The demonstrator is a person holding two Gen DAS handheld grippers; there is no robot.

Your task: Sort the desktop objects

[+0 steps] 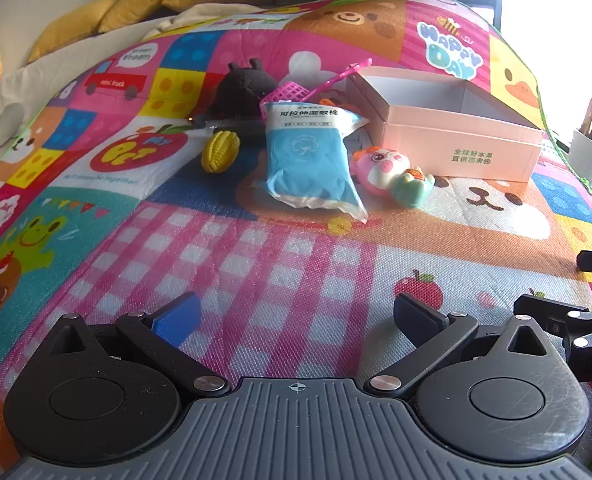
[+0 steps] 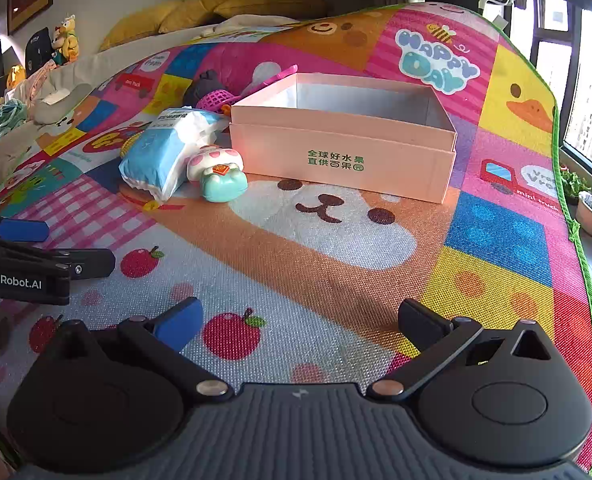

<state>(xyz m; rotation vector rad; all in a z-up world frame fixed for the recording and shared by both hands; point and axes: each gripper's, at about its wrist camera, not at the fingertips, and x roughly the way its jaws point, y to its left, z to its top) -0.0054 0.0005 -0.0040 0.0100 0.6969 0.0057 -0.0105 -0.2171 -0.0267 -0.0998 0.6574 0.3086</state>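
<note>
Both tongs spread apart and carrying nothing: left tongs [image 1: 298, 314] low over the pink gingham patch of the play mat [image 1: 255, 280], right tongs [image 2: 302, 322] low over the bear-face patch, close alongside each other.

Unsorted things clustered on the far side, just left of the open pink box [image 2: 344, 152], which looks empty as far as can be seen. Nearest of the cluster: the blue-and-white cotton pack [image 1: 310, 160], long axis running near-to-far, straight ahead of the left tongs. Pressed against its right side, the pink pig toy [image 1: 380, 170] with its mint-green base toward the near side. Left of the pack, a yellow corn toy [image 1: 219, 150]; behind it, a black plush [image 1: 243, 90] and a pink mesh scoop [image 1: 296, 90].

Probably a first pick still to come. Left side better placed for the pack, dead ahead; for the right side, pack and pig off to the far left, box directly ahead. Likely a crosswise pinch over the pack's narrow width.
</note>
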